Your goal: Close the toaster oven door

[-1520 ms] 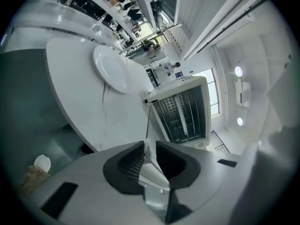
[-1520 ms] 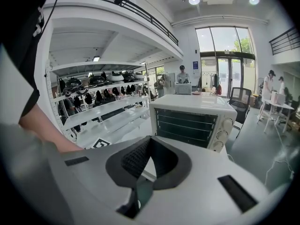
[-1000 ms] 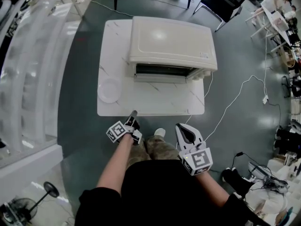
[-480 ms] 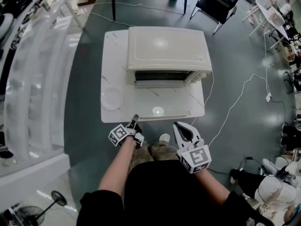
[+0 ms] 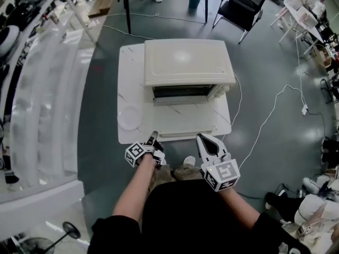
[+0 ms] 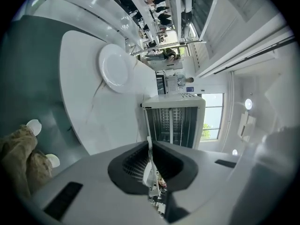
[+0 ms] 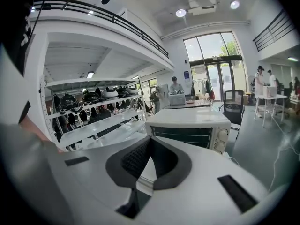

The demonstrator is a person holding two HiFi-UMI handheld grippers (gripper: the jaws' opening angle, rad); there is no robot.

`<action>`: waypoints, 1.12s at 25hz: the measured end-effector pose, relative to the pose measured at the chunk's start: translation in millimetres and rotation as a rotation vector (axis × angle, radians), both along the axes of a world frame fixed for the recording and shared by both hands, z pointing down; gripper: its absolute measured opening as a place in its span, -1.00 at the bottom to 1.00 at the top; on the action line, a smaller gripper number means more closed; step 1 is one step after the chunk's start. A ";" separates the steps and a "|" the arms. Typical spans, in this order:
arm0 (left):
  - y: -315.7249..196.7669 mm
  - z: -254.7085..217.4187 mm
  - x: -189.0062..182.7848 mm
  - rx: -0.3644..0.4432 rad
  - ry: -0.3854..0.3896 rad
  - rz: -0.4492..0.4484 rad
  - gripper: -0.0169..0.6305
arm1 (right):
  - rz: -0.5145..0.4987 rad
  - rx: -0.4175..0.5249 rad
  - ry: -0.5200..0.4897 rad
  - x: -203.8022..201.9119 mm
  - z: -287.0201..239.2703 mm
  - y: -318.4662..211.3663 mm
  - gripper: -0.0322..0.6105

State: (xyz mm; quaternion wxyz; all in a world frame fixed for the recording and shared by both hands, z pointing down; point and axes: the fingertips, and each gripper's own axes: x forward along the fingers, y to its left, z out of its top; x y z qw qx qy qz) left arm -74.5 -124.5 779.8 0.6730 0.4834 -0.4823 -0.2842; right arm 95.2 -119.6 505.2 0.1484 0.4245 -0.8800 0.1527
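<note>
A cream toaster oven [image 5: 188, 62] stands on a small white table [image 5: 132, 78]. Its door [image 5: 190, 121] lies folded down flat toward me, and the dark inside with its rack shows in the left gripper view [image 6: 173, 121] and the right gripper view [image 7: 187, 130]. My left gripper [image 5: 152, 137] hovers at the table's near edge, left of the door's front corner, its jaws together with nothing between them [image 6: 149, 146]. My right gripper [image 5: 204, 141] hangs just off the near edge, right of the door, also shut and empty [image 7: 149, 142]. Neither touches the door.
A white plate [image 5: 129, 117] lies on the table's left side, in front of the left gripper [image 6: 115, 69]. White shelving [image 5: 42, 89] runs along the left. A power cable [image 5: 265, 120] trails over the floor at the right, and a black chair [image 5: 241, 4] stands behind.
The view has drawn back a little, so the table and oven look smaller and higher. Both grippers stay by the table's near edge with jaws unchanged; the door still lies open.
</note>
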 end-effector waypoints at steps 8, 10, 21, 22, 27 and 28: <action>-7.1 -18.0 0.5 -0.045 -0.022 -0.032 -0.82 | -0.010 0.040 0.056 0.5 3.1 -0.9 -0.84; -8.5 -22.2 0.7 -0.067 -0.029 -0.047 -0.82 | -0.010 0.041 0.057 0.6 4.0 -2.4 -0.83; -29.4 -50.8 -4.9 -0.083 0.015 -0.124 -0.82 | 0.009 0.082 0.046 2.9 -5.3 -17.1 -0.84; -31.5 -52.8 -5.3 -0.084 0.027 -0.126 -0.82 | 0.015 0.102 0.039 3.2 -9.5 -19.1 -0.84; -35.7 -57.4 -1.6 -0.090 0.097 -0.124 -0.81 | 0.018 0.149 0.002 7.7 -24.4 -25.2 -0.84; -37.7 -58.5 -0.5 -0.088 0.104 -0.124 -0.81 | 0.015 0.147 0.001 7.8 -23.4 -26.0 -0.84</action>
